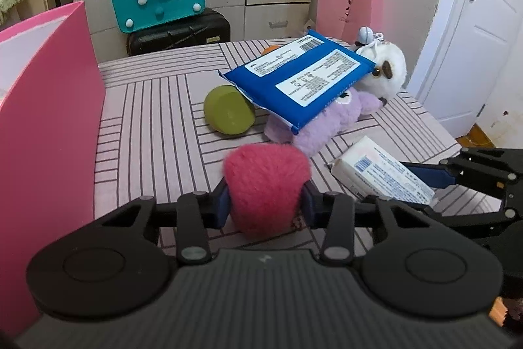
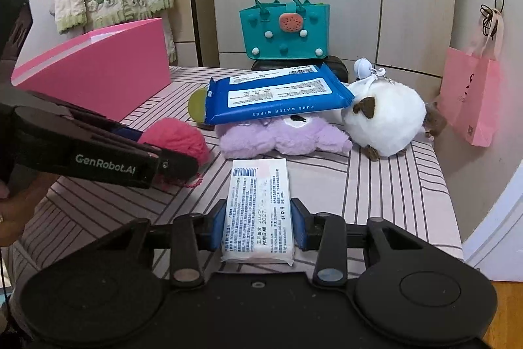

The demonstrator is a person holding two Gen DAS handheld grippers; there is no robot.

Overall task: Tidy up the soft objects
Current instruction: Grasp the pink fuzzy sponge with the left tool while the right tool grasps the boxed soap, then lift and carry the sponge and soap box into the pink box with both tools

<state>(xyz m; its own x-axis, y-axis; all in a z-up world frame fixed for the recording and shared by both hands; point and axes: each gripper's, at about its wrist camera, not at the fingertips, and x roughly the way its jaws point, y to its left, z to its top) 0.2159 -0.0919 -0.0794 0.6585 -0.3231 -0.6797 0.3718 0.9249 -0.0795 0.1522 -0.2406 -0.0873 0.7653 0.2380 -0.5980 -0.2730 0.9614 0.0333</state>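
My left gripper (image 1: 266, 203) is shut on a fuzzy red plush ball (image 1: 266, 185), just above the striped bed; the ball also shows in the right wrist view (image 2: 178, 136). My right gripper (image 2: 260, 226) is shut on a white tissue pack (image 2: 258, 208) lying on the bed; the pack also shows in the left wrist view (image 1: 382, 174). Beyond lie a purple plush (image 2: 284, 138) and a white plush (image 2: 385, 116), with a blue wipes pack (image 2: 278, 94) resting on top of them.
A pink box (image 1: 42, 126) stands open at the left of the bed. A green bowl (image 1: 228, 110) lies tipped by the purple plush. A teal bag (image 2: 284, 28) on a black case and a pink paper bag (image 2: 470, 97) stand behind. A door is at right.
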